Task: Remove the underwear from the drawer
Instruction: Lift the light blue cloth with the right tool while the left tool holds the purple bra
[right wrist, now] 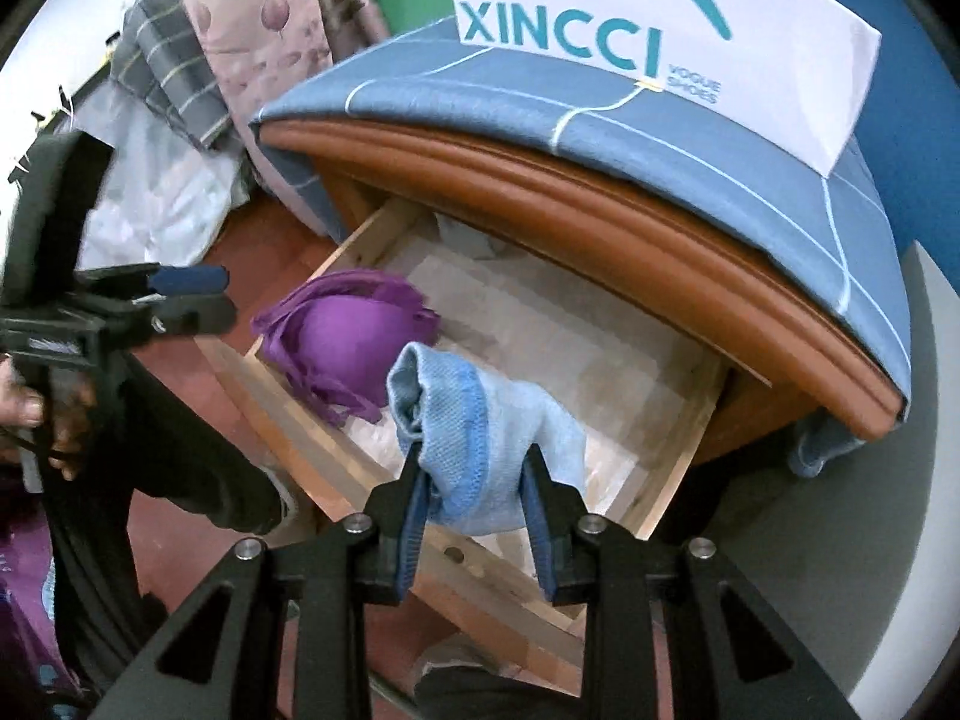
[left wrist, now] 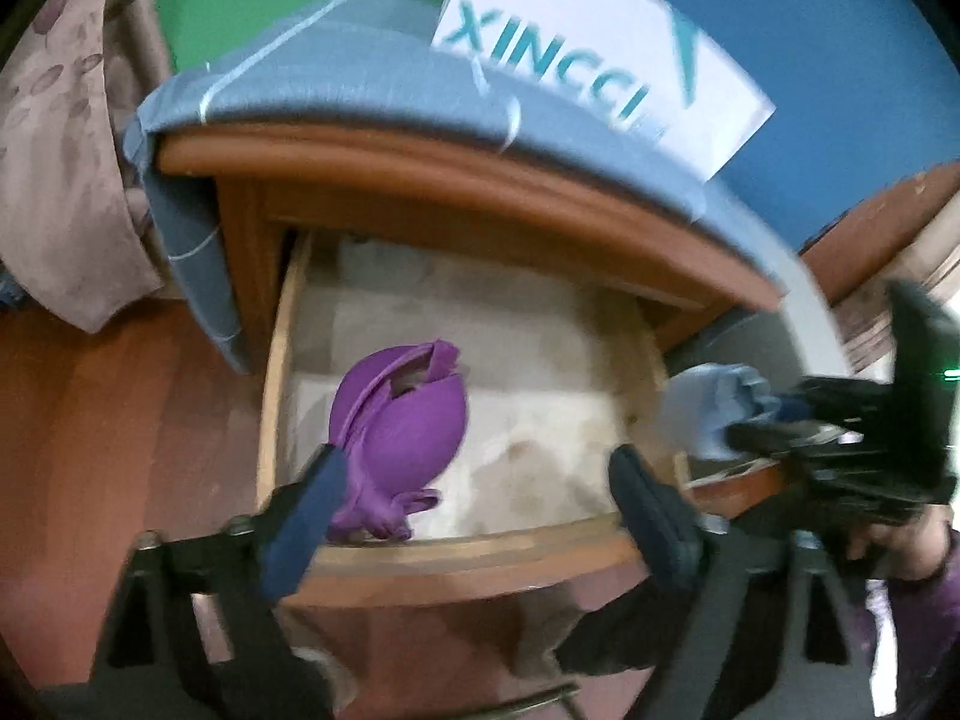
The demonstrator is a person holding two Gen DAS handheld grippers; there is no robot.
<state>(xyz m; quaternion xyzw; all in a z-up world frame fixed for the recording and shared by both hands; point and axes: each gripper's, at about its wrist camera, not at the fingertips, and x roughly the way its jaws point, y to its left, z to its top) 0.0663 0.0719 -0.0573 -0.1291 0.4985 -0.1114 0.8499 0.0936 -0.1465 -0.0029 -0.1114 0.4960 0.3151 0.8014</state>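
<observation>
An open wooden drawer point(left wrist: 456, 552) point(right wrist: 312, 438) juts out of a brown nightstand. A folded purple bra point(left wrist: 408, 420) point(right wrist: 348, 336) lies at the drawer's left side. My left gripper point(left wrist: 480, 516) point(right wrist: 207, 297) stands wide open over the drawer's front edge, its left finger right beside the bra, with nothing pressed between the pads. My right gripper point(right wrist: 474, 468) point(left wrist: 774, 420) is shut on a light blue piece of underwear point(right wrist: 480, 414) point(left wrist: 708, 408), held up above the drawer's right front part. The rest of the drawer floor shows pale lining paper.
A blue checked cloth point(left wrist: 360, 72) point(right wrist: 660, 138) covers the nightstand top, with a white XINCCI shoebox point(left wrist: 600, 60) point(right wrist: 660, 6) on it. Pillows and bedding point(right wrist: 198, 60) lie to the left. Red-brown floor point(left wrist: 90, 420) surrounds the nightstand. A person's hand point(right wrist: 36, 408) grips the left tool.
</observation>
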